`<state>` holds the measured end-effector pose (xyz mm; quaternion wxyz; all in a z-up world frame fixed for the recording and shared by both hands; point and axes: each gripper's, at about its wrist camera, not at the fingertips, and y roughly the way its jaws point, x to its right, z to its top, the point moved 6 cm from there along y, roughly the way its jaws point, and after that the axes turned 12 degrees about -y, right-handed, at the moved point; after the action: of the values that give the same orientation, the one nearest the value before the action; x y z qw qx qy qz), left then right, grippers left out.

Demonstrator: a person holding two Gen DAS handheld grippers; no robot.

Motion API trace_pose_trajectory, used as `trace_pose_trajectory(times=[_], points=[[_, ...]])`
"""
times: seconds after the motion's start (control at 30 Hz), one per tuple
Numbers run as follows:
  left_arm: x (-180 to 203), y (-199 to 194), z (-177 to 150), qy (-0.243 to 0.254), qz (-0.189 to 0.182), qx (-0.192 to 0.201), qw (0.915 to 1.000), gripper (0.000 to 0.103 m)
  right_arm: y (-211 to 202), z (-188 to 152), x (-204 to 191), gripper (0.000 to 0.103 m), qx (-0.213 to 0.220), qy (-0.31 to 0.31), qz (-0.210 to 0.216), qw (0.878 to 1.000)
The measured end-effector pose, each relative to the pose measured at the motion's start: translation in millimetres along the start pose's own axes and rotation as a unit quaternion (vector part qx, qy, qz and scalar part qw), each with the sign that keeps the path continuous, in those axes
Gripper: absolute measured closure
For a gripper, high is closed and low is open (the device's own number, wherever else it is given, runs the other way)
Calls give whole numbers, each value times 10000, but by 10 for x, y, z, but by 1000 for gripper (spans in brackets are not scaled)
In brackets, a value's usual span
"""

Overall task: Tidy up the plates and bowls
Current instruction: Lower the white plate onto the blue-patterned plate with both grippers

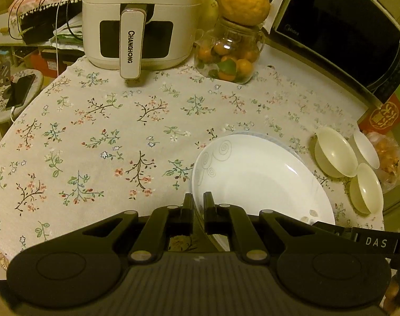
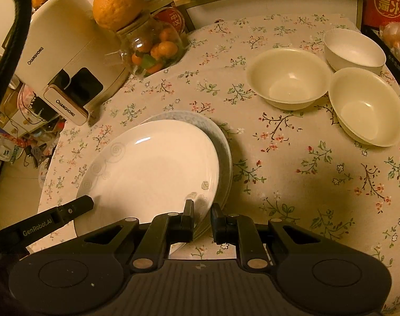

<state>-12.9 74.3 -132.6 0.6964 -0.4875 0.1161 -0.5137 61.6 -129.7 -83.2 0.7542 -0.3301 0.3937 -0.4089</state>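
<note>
A white plate with grey swirls (image 1: 260,184) (image 2: 152,168) lies over a pale blue-grey plate (image 2: 221,142) on the flowered tablecloth. My left gripper (image 1: 198,200) is shut on the white plate's near left rim; one of its fingers (image 2: 76,205) shows in the right wrist view. My right gripper (image 2: 202,209) is shut on the near right rim, where both plates' edges run between its fingers; its tip (image 1: 329,226) shows in the left wrist view. Three empty cream bowls (image 2: 288,79) (image 2: 354,50) (image 2: 368,105) stand apart from the plates to the right.
At the back stand a white air fryer (image 1: 136,18), a glass jar of small oranges (image 1: 229,58) topped by a large citrus (image 1: 243,0), and a microwave (image 1: 345,26). A red box (image 1: 387,110) and a bag of fruit (image 1: 389,158) sit beyond the bowls. The table's rounded edge falls away at the left.
</note>
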Motion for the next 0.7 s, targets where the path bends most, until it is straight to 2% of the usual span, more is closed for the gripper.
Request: trace_pose_trajectory(times=[0.7], points=[[101, 117, -88, 261, 285, -41, 9992, 95, 86, -14, 17, 89, -84, -44, -365, 9993]])
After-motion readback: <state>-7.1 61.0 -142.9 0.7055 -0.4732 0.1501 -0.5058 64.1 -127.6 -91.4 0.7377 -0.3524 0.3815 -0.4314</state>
